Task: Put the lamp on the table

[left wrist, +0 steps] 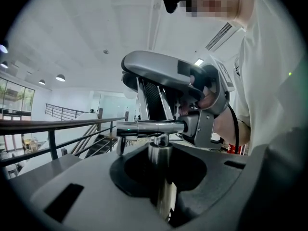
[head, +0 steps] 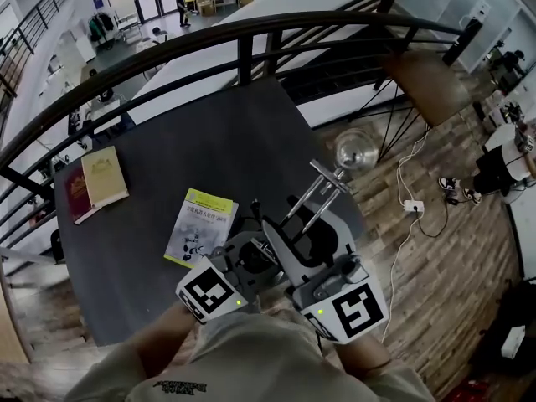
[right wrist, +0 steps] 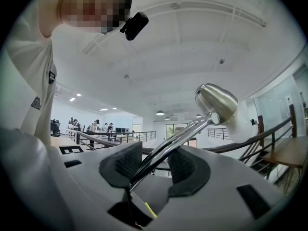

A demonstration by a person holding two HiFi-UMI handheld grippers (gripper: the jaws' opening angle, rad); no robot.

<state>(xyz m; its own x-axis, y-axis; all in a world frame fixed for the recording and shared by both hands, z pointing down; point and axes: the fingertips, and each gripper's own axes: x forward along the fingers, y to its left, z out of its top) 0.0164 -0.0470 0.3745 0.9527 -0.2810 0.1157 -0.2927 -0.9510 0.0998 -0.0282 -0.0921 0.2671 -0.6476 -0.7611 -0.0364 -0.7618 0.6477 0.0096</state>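
A chrome desk lamp hangs in the air, carried by both grippers over the near right part of the dark table (head: pixel 209 132). Its round shade (head: pixel 353 149) sticks out past the table's right edge; the same shade (right wrist: pixel 216 102) shows up high in the right gripper view. My left gripper (head: pixel 251 256) is shut on the lamp's upright chrome post (left wrist: pixel 161 186), with a cross tube (left wrist: pixel 149 127) just above the jaws. My right gripper (head: pixel 306 241) is shut on the lamp's slanted twin rods (right wrist: pixel 161 158), which run between its dark pads (right wrist: pixel 126 163).
A yellow-green book (head: pixel 201 224) lies on the table just ahead of the grippers. A tan book (head: pixel 104 176) and a red one (head: pixel 77 195) lie at the table's left. A curved black railing (head: pixel 243 36) runs behind. A power strip (head: pixel 410 205) lies on the wooden floor at right.
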